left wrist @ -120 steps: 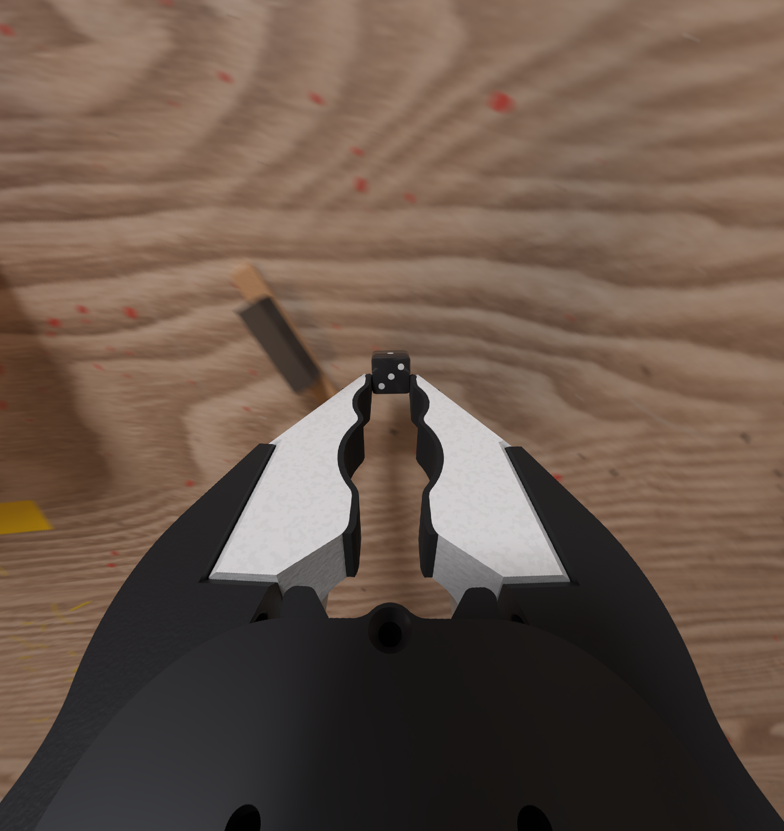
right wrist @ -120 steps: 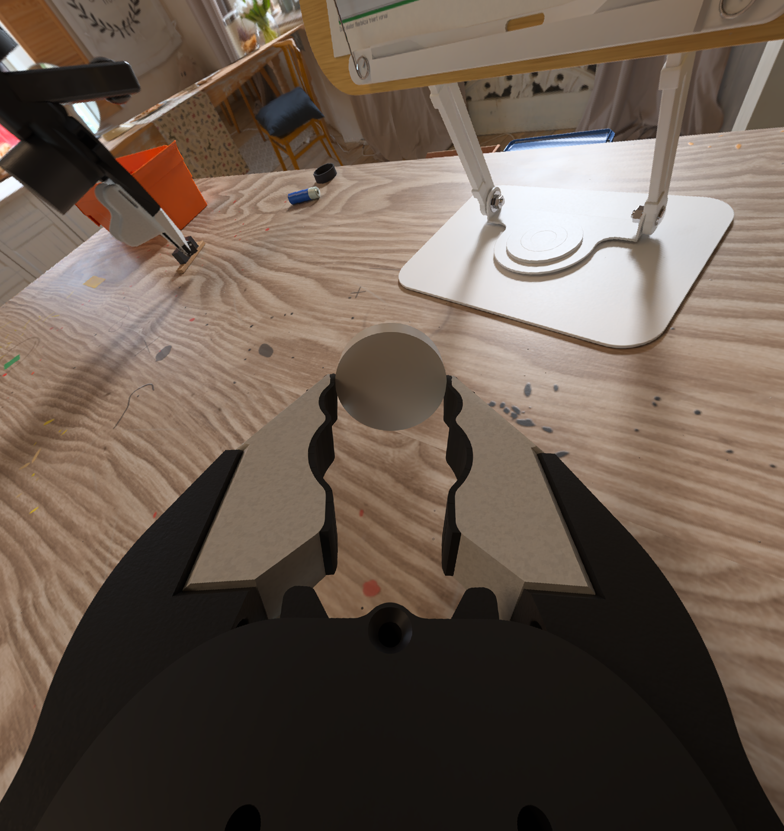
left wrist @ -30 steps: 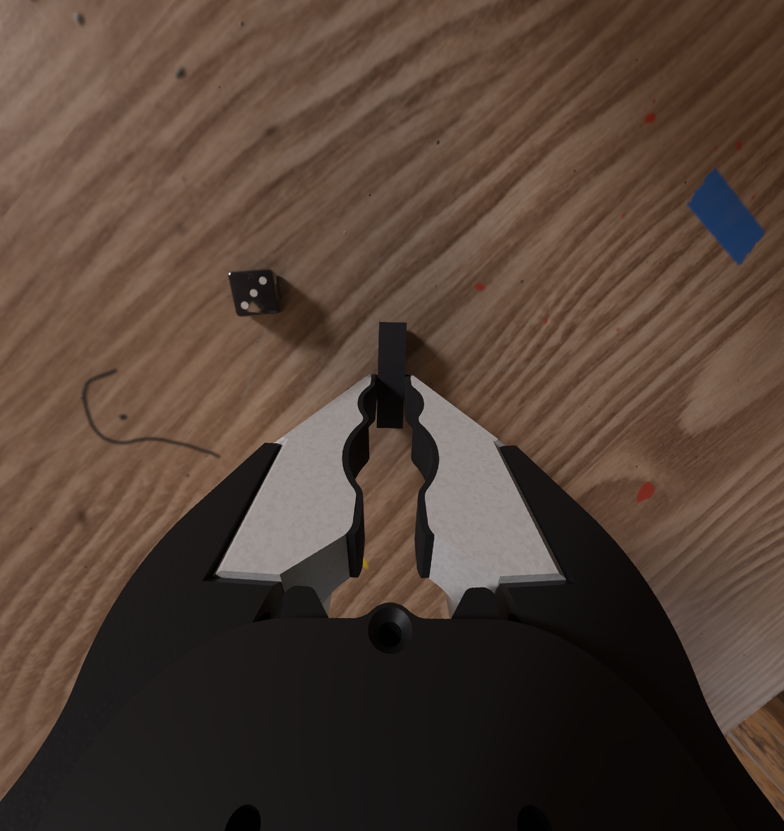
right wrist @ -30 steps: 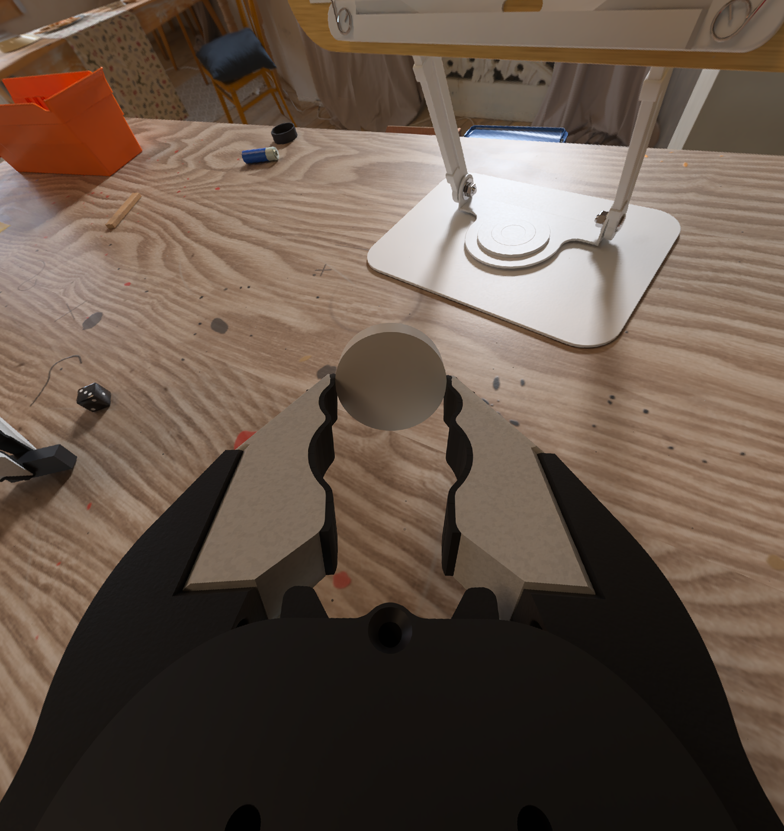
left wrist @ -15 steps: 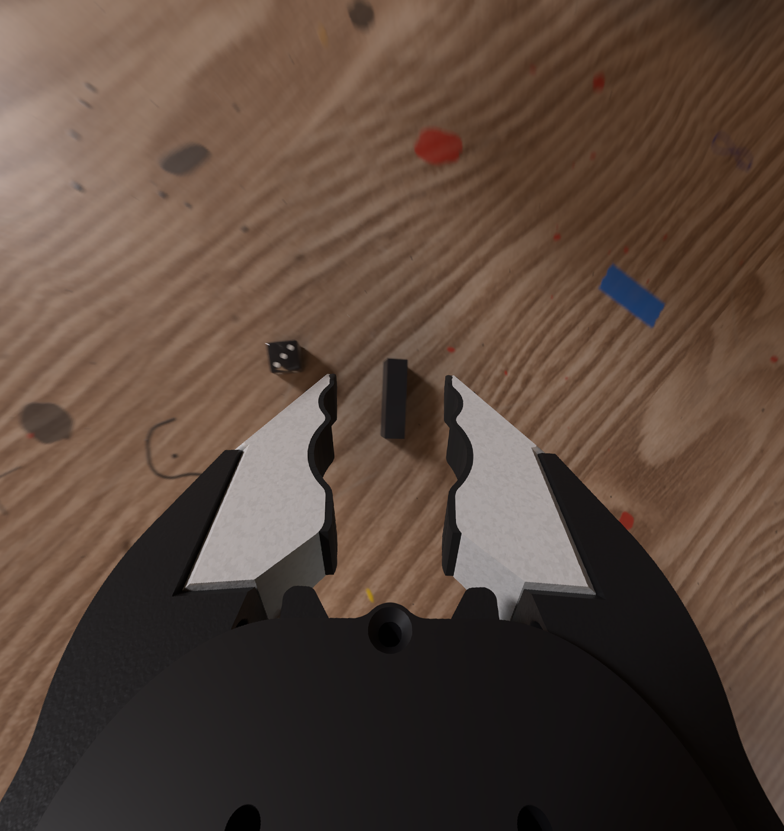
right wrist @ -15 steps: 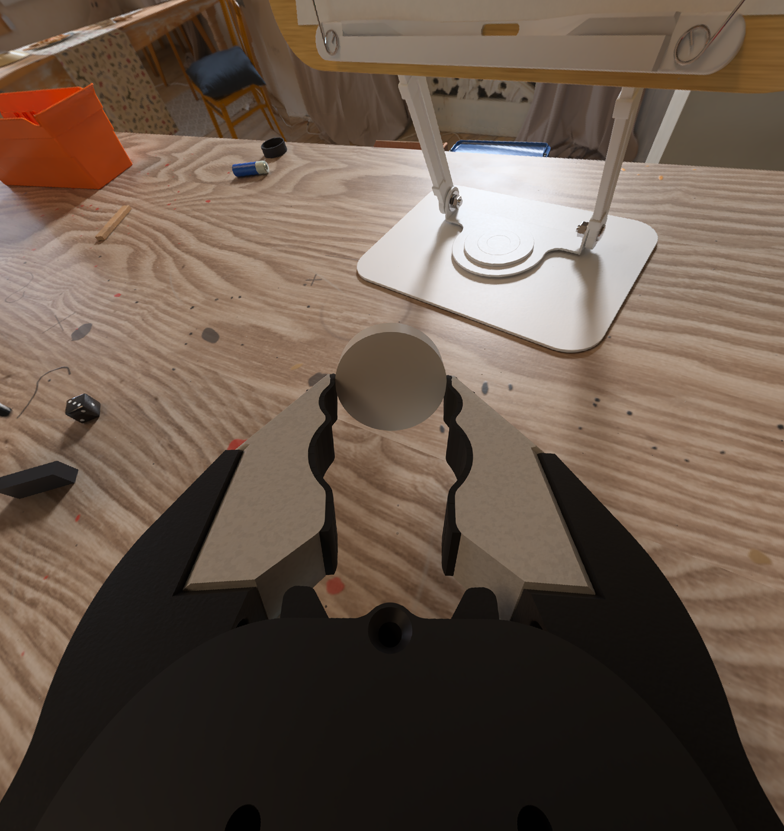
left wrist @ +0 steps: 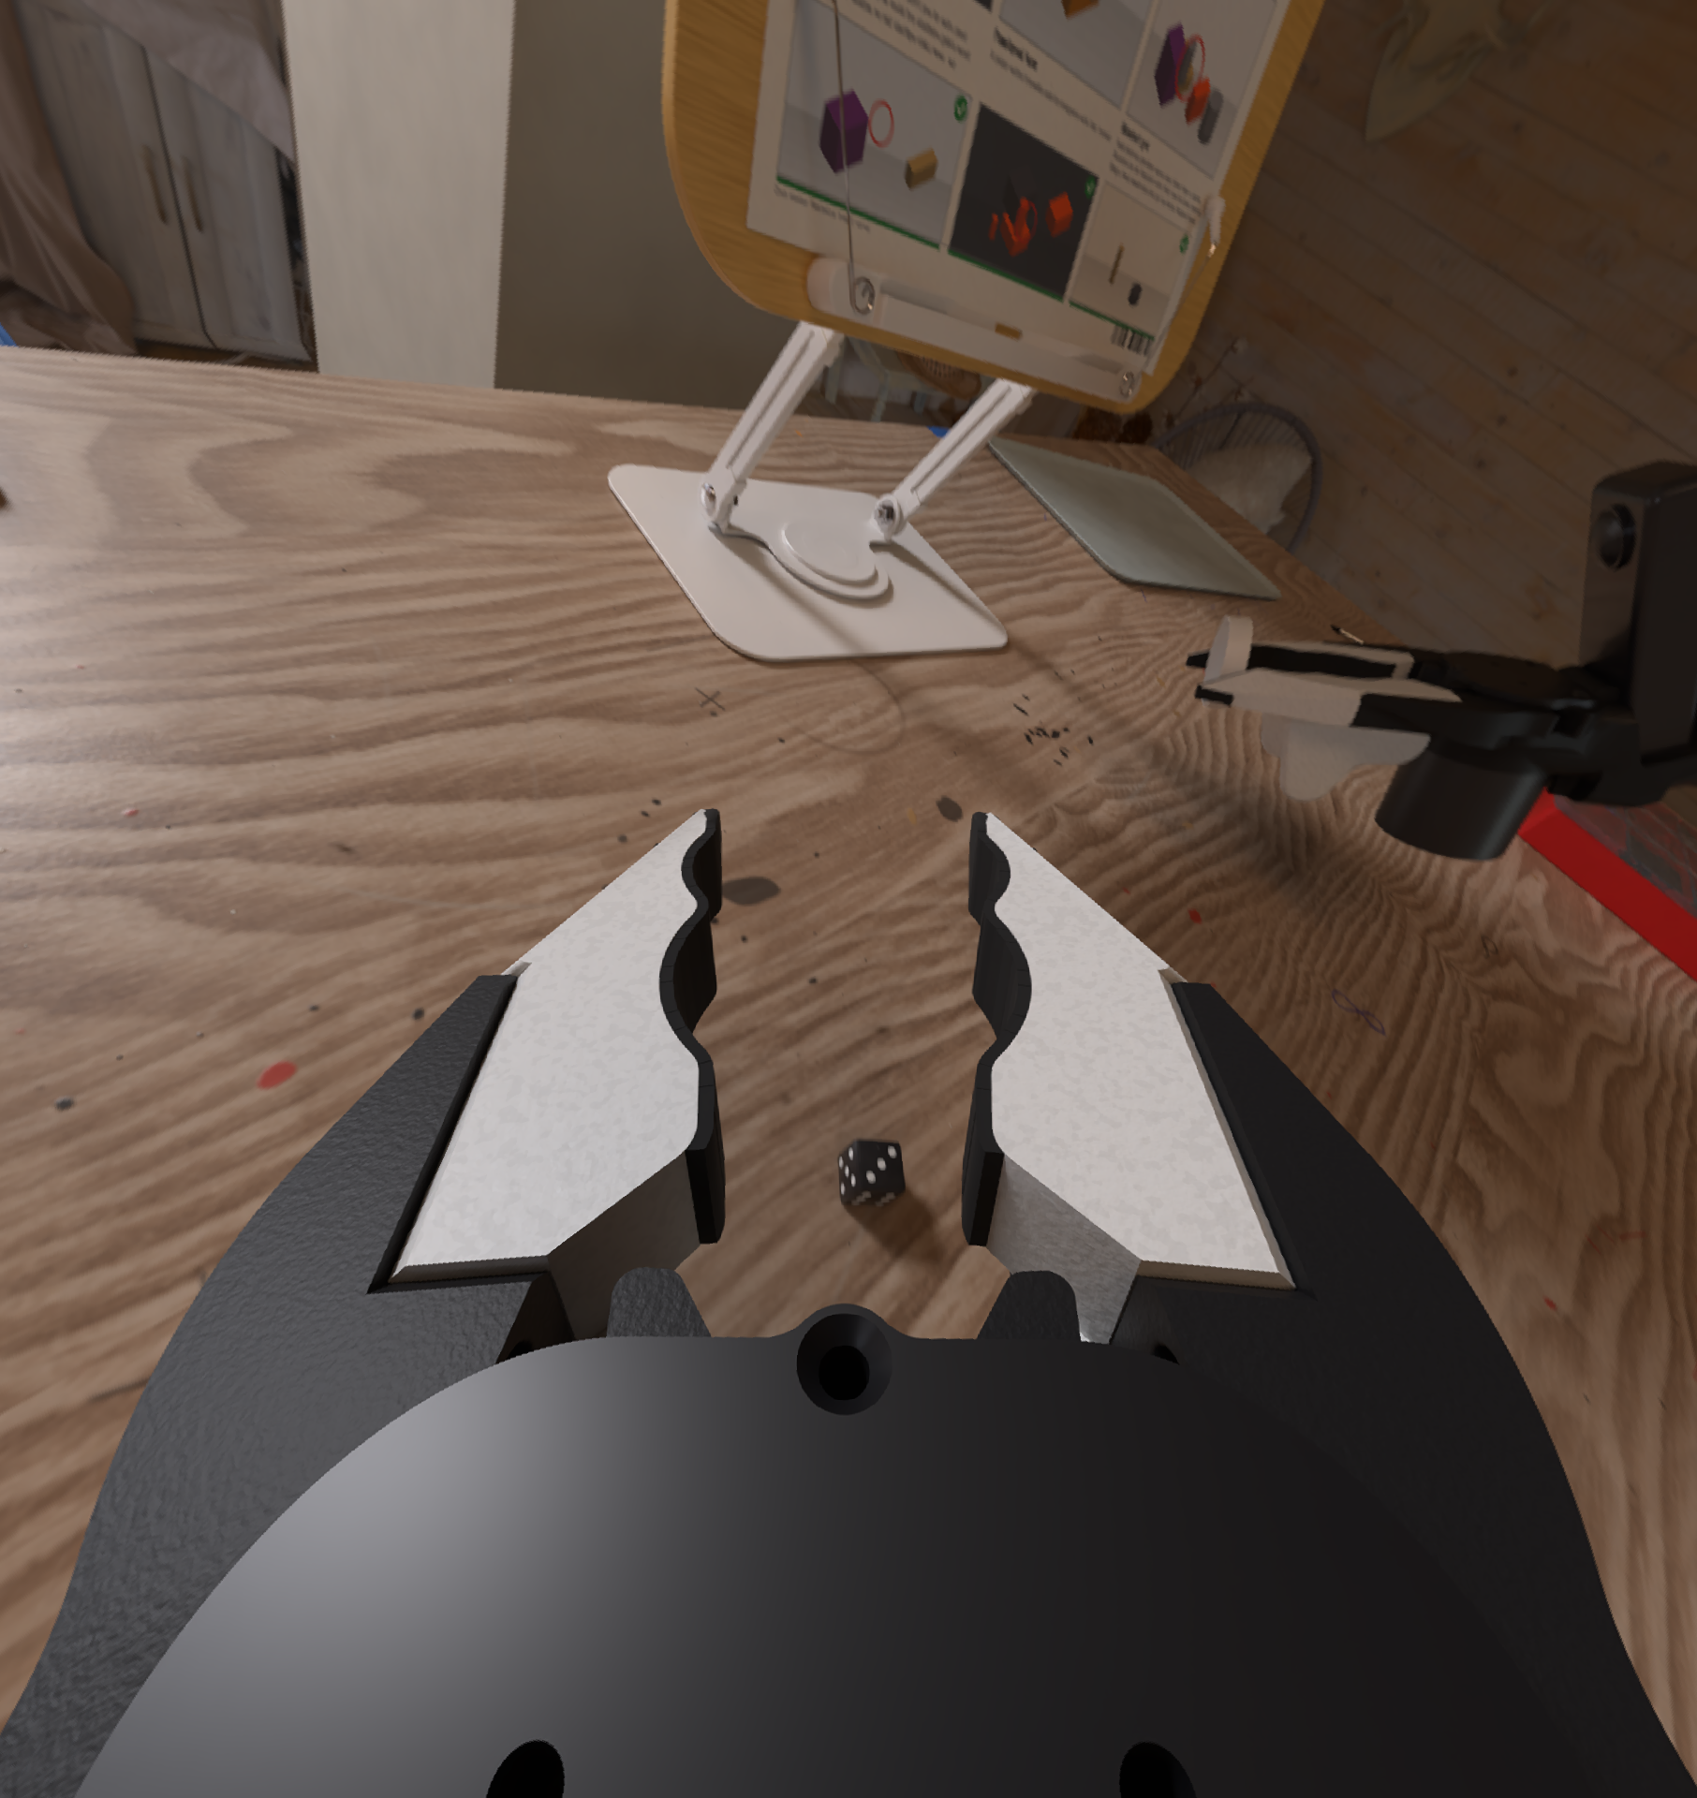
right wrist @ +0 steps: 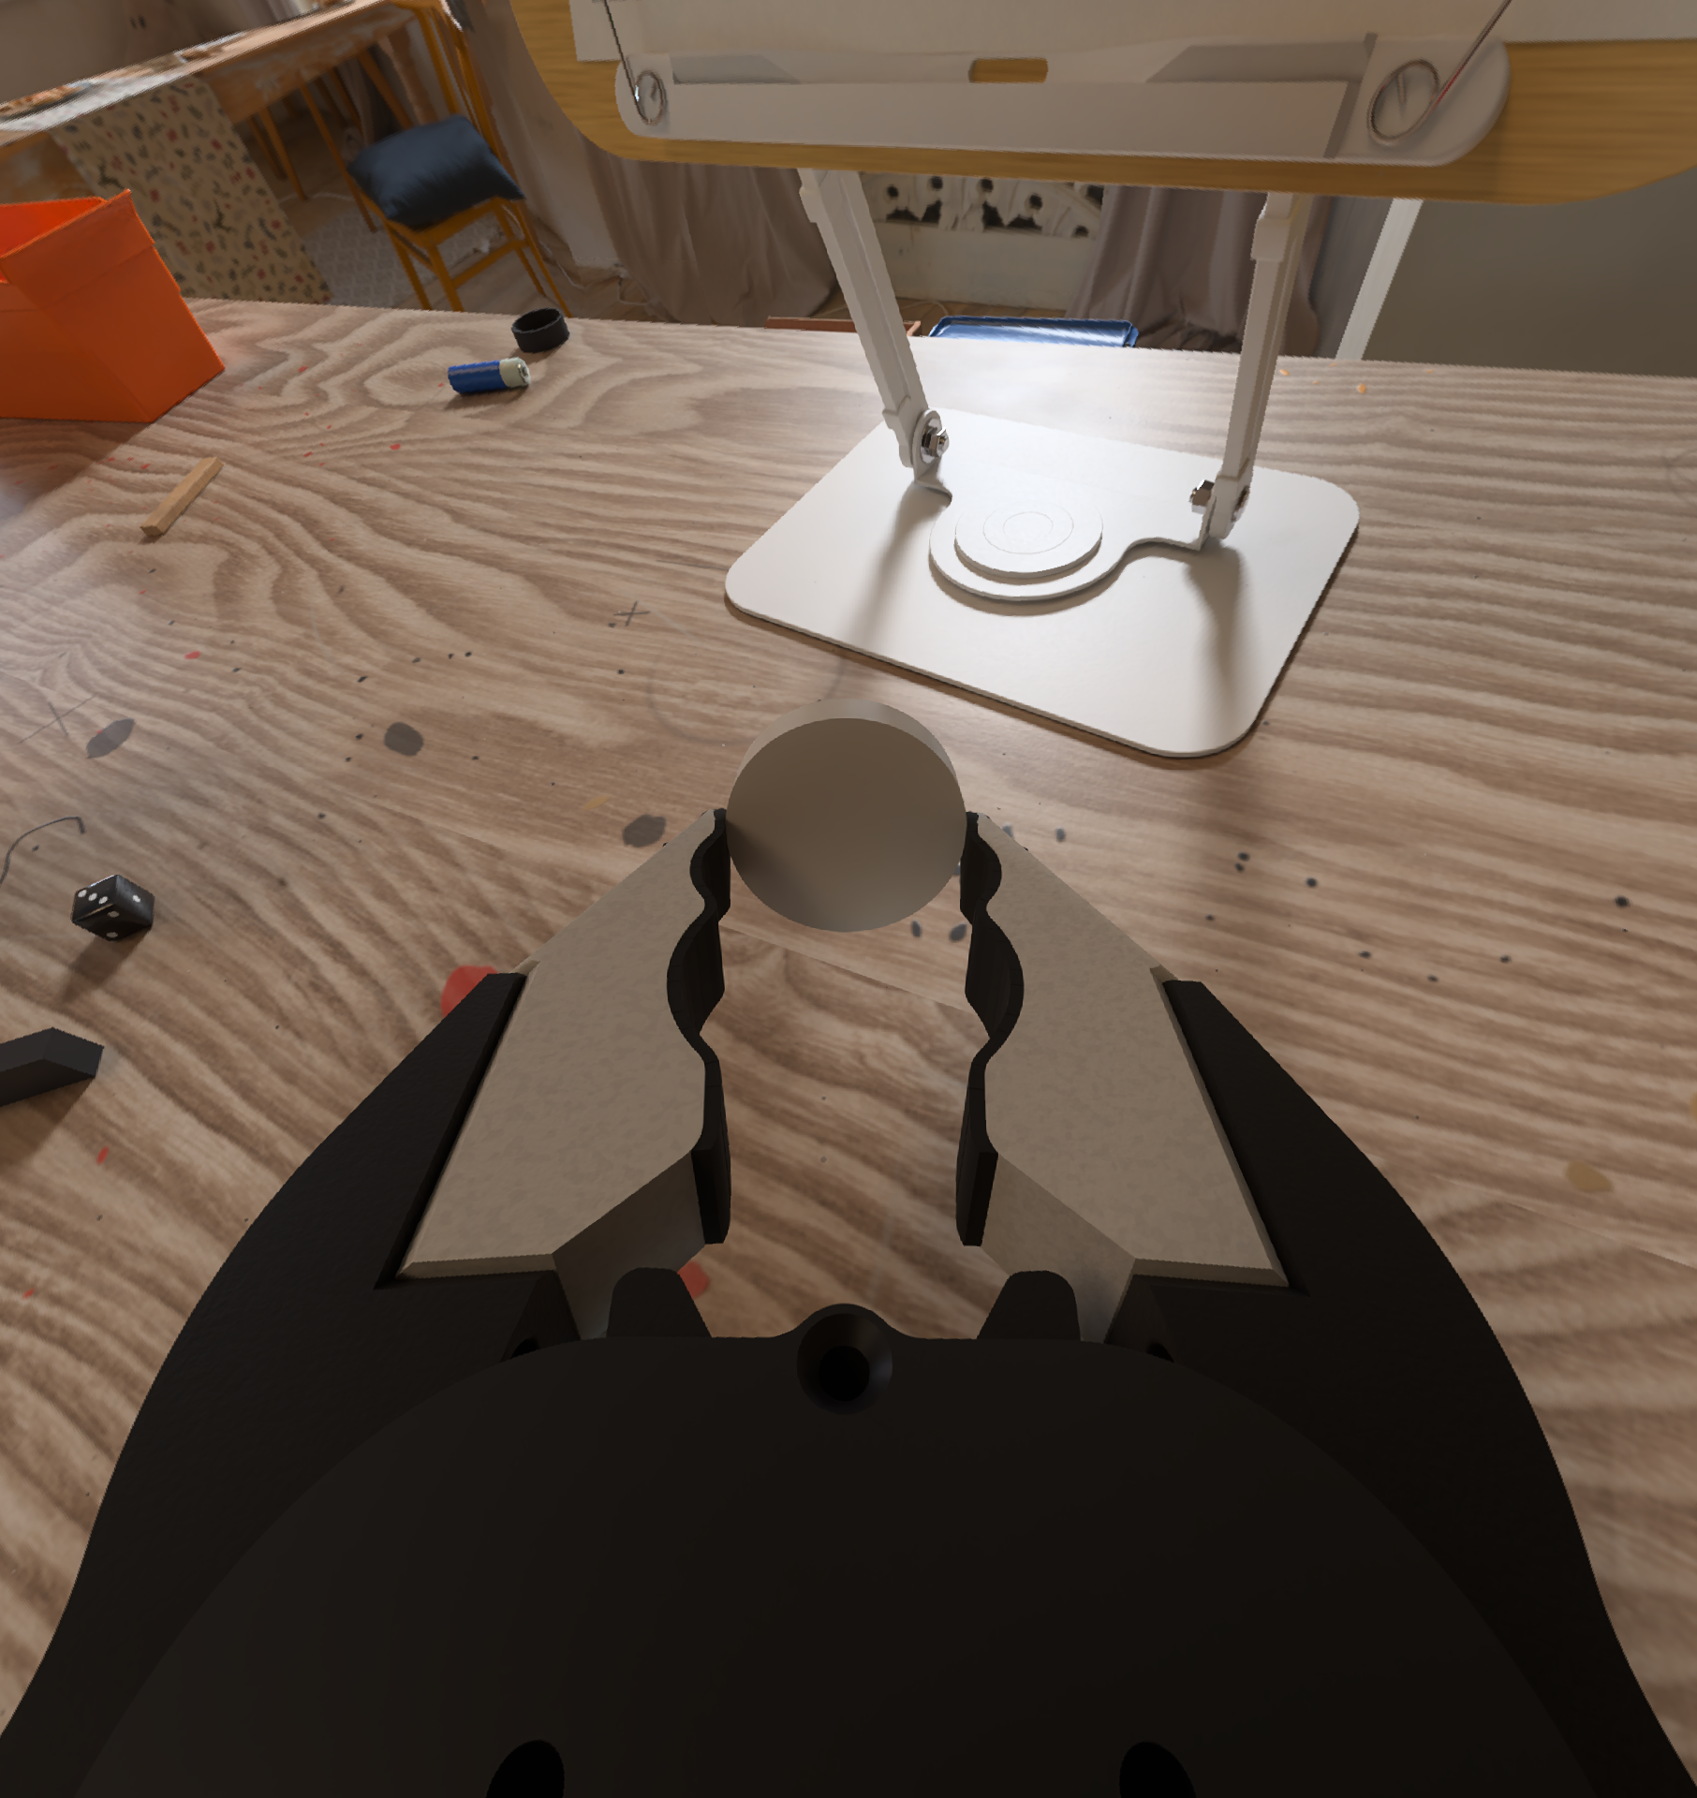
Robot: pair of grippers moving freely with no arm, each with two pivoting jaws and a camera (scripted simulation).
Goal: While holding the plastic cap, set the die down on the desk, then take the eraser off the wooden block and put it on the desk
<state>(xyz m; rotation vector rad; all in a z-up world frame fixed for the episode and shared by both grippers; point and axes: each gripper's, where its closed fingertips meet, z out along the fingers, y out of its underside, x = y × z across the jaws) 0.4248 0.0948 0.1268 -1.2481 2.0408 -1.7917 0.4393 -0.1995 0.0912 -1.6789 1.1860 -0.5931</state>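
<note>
My left gripper (left wrist: pixel 843 827) is open and empty, raised over the desk. The black die (left wrist: pixel 870 1172) lies on the desk below, seen between my fingers; it also shows in the right wrist view (right wrist: pixel 112 907). The black eraser (right wrist: pixel 22 1068) lies flat on the desk at the left edge of the right wrist view, near the die. The thin wooden block (right wrist: pixel 181 497) lies bare farther back on the left. My right gripper (right wrist: pixel 843 827) is shut on the round grey plastic cap (right wrist: pixel 843 827), held above the desk; this gripper also shows in the left wrist view (left wrist: pixel 1214 678).
A white stand (right wrist: pixel 1049 574) holding a wooden board (left wrist: pixel 971 175) sits mid-desk. An orange box (right wrist: pixel 56 311), a blue battery (right wrist: pixel 487 375) and a black ring (right wrist: pixel 539 329) are at the back left. A red box (left wrist: pixel 1642 876) and grey pad (left wrist: pixel 1127 525) lie right.
My left gripper let go of the eraser on the desk beside the die, opened, then lifted and tilted up toward the stand. My right gripper kept hold of the cap, drifting slightly.
</note>
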